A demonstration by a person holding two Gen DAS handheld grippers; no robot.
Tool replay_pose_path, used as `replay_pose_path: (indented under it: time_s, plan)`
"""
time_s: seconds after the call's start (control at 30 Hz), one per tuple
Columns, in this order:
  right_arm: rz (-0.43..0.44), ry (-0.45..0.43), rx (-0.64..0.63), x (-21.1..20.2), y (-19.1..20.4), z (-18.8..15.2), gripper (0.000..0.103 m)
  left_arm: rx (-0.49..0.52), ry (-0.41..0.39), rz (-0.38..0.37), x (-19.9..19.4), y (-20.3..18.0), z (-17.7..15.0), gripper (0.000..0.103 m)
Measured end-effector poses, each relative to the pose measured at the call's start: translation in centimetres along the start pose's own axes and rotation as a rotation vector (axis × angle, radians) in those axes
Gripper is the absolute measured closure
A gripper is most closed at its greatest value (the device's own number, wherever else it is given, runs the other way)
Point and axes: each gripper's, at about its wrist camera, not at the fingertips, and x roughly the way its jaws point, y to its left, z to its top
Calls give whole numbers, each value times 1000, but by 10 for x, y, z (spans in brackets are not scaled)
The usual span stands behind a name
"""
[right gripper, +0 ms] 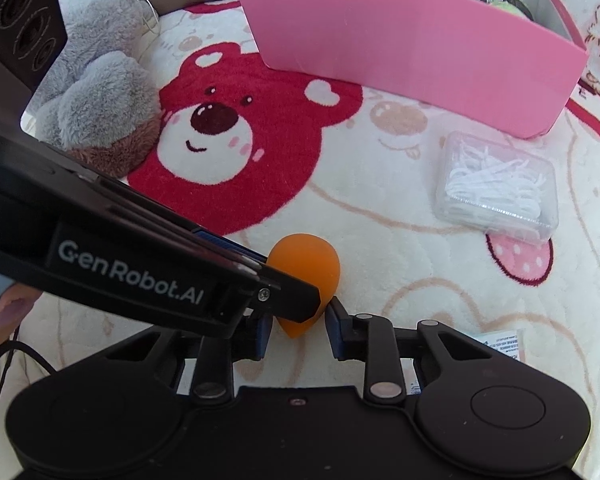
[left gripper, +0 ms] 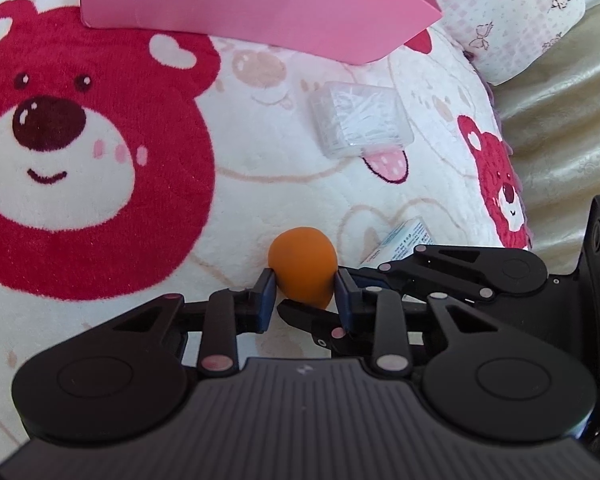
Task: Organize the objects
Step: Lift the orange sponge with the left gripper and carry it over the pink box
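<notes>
Both my grippers are clamped on the soft orange teardrop sponge (left gripper: 303,270), left gripper (left gripper: 306,292) and right gripper (right gripper: 298,322) together, near the bear blanket's (left gripper: 100,160) front edge. Pulling apart could tear it.

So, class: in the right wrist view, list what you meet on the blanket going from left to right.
Grey plush toy → red bear face print → orange teardrop sponge → clear box of floss picks.

Grey plush toy (right gripper: 96,80) on bear blanket (right gripper: 236,148)
</notes>
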Motion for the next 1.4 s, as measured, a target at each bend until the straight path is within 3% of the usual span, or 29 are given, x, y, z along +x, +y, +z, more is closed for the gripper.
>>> replay_pose_path:
  time_s: [0.33, 0.57, 0.87, 1.1, 1.4]
  plan:
    - [-2, -70, -17, -26, 7, -1, 69, 39, -34, -14, -27, -13, -4, 74]
    - [-65, -136, -73, -40, 19, -3, 65, 62, -70, -14, -39, -22, -7, 74]
    - [-42, -253, -71, -75, 28, -2, 65, 130, -105, -38, -78, -35, -3, 73]
    - [-5, -271, 5, -105, 34, 10, 65, 235, -126, -31, -113, -56, 1, 73]
    - [5, -333, 11, -145, 42, 34, 65, 262, -149, -21, -159, -79, 21, 73]
